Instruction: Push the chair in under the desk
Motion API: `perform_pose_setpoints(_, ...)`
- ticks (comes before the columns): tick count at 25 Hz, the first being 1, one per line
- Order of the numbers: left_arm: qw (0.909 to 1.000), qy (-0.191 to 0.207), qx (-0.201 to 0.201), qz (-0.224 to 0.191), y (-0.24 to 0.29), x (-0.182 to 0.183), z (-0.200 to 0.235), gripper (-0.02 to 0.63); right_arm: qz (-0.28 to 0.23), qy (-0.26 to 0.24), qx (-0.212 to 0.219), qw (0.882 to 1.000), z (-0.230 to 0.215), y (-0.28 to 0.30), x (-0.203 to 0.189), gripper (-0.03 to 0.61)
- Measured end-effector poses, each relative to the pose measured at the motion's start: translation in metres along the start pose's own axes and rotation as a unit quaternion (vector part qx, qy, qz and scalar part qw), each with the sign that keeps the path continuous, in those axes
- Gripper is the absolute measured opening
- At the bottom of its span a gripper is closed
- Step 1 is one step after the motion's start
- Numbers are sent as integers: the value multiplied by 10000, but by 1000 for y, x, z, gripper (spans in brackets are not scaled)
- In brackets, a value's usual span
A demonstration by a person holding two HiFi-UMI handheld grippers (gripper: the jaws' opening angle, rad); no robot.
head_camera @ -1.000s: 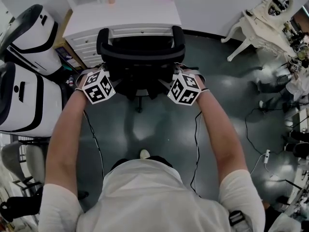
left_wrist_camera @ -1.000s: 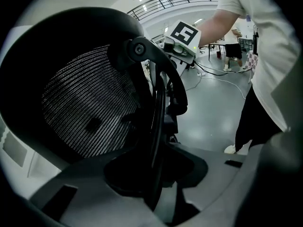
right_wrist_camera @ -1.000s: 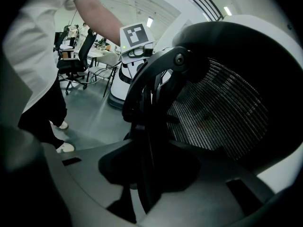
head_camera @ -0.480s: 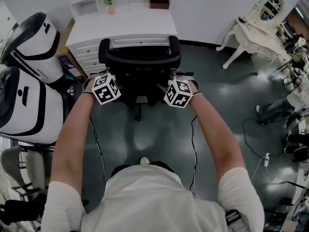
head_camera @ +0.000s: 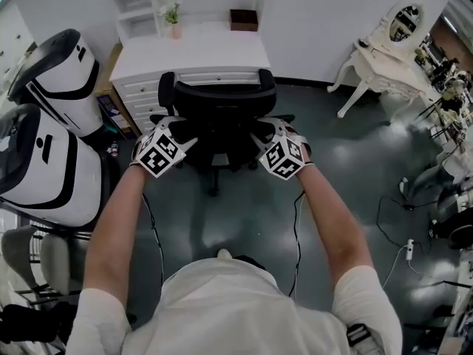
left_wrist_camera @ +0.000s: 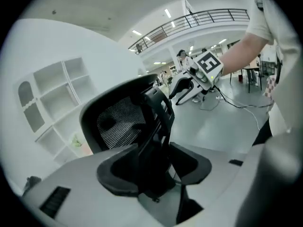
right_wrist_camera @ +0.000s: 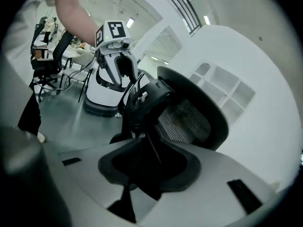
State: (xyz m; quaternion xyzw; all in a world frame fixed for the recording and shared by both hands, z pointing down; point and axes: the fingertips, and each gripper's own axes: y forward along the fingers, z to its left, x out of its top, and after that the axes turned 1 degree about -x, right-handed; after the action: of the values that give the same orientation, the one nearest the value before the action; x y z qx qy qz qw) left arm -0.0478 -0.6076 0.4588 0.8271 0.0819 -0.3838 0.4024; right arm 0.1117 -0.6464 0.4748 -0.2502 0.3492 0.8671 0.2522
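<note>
The black mesh-backed chair (head_camera: 218,102) stands with its seat tucked under the white desk (head_camera: 192,50), backrest toward me. My left gripper (head_camera: 176,129) hangs just behind the backrest's left edge and my right gripper (head_camera: 270,130) behind its right edge. In the left gripper view the jaws (left_wrist_camera: 154,169) have just been opening. The chair's dark rear support shows through the gap, and the pads do not press on it. The right gripper's jaws (right_wrist_camera: 149,167) also stand apart, with the chair's spine (right_wrist_camera: 142,103) seen beyond them.
Two big white pod-shaped machines (head_camera: 44,124) crowd the left side. An ornate white side table (head_camera: 384,50) stands at the right, and cables (head_camera: 392,220) trail over the dark floor. A small plant (head_camera: 174,13) and a brown box (head_camera: 244,19) sit on the desk.
Both grippers have drawn back from the sides of the chair's backrest toward me and lifted a little. The head view has tilted up, showing more wall and shelf.
</note>
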Motion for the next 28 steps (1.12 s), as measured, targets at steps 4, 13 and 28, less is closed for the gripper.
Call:
perform_pose_setpoints(4, 9971, -589, -47, -485, -28, 5, -20, 196, -104, 586, -223, 9980, 14, -25, 13, 124)
perform_pose_setpoints(13, 9823, -1424, -90, -1212, -91, 6, -67, 139, -516, 1623, -463, 9843, 62, -76, 52, 118)
perform_pose_setpoints(28, 9557, -2254, -440, -1842, -205, -30, -173, 9, -908, 3018, -680, 9466, 195, -164, 112, 9)
